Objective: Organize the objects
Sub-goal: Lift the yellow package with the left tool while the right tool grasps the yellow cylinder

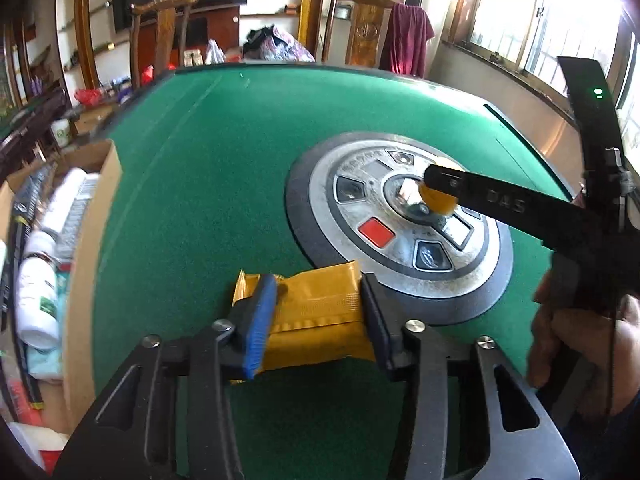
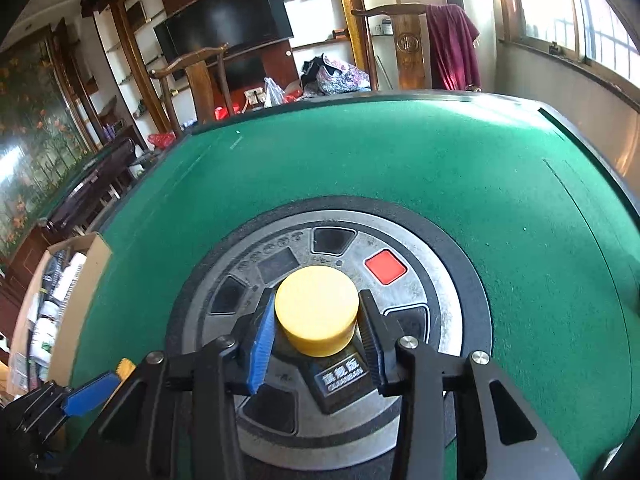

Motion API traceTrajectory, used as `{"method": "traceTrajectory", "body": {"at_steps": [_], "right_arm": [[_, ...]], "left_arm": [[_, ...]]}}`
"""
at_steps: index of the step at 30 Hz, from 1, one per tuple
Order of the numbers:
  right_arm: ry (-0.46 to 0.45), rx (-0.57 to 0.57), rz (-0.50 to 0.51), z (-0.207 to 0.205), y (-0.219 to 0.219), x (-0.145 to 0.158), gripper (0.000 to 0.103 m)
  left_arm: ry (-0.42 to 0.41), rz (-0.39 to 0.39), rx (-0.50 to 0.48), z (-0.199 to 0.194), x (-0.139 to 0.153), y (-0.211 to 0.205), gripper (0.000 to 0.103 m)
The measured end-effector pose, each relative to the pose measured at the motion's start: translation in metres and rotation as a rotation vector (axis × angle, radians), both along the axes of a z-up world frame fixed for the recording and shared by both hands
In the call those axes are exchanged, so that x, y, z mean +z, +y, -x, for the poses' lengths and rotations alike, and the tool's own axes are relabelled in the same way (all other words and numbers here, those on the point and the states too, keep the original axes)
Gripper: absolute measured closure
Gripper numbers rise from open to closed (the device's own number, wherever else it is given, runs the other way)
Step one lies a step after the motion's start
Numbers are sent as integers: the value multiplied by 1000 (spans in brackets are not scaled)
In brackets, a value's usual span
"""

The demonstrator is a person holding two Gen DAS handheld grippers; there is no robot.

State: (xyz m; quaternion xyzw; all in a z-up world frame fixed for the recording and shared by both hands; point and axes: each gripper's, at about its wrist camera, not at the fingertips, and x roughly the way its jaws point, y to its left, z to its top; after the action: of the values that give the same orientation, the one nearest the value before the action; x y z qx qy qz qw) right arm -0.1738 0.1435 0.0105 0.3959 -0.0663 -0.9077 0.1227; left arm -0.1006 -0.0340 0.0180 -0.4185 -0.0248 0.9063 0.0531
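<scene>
Left gripper [image 1: 316,312] clamped on a gold packet [image 1: 320,312] near the box [image 1: 92,240] — right gripper [image 2: 318,332] squeezing a yellow-capped jar [image 2: 318,312] on the table's centre dial [image 2: 420,280].

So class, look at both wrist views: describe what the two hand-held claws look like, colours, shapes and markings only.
Both the left claw and the right claw are black, with angular linkage arms and silver pivot bolts. One finger pad is blue, the other black. The right claw's body bears raised lettering and a green light.

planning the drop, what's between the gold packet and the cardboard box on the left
Only bare green felt: in the left wrist view nothing lies between the gold packet, held in the left gripper, and the cardboard box at the table's left edge.
</scene>
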Motion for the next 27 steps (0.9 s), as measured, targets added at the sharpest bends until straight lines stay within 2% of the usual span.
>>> {"method": "traceTrajectory", "body": {"at_steps": [5,7,11,13,16,19,20,23,25,27], "right_arm": [[-31,17,-8,0,-3,-2,63],[-36,26,-19,-1,-6,-5,63],[-30,35,-46,-2,-11,-5,62],[-34,37,-49,-2,-12,-7,61],[-32,37,-48,-1,-11,-8,61],[-35,38,-52,-2,-11,-8,61],[-35,37,-53,-2,-11,-7,61],[-24,37,-58,-2,-11,-7,61],[-20,36,-67,-3,-12,-7,62],[-22,43,-79,-3,-13,-6,62]], "left_arm": [[-8,17,0,2,-1,0,61],[-27,32,3,3,-3,1,51],[-28,42,2,4,-3,0,48],[-39,66,-1,6,-6,1,37],[-75,85,-1,11,-16,1,35],[-61,146,-6,9,-20,7,31],[-54,154,-6,8,-20,9,31],[-54,117,-1,8,-22,3,31],[-42,113,14,7,-21,0,46],[-37,114,17,7,-21,-1,51]]}}
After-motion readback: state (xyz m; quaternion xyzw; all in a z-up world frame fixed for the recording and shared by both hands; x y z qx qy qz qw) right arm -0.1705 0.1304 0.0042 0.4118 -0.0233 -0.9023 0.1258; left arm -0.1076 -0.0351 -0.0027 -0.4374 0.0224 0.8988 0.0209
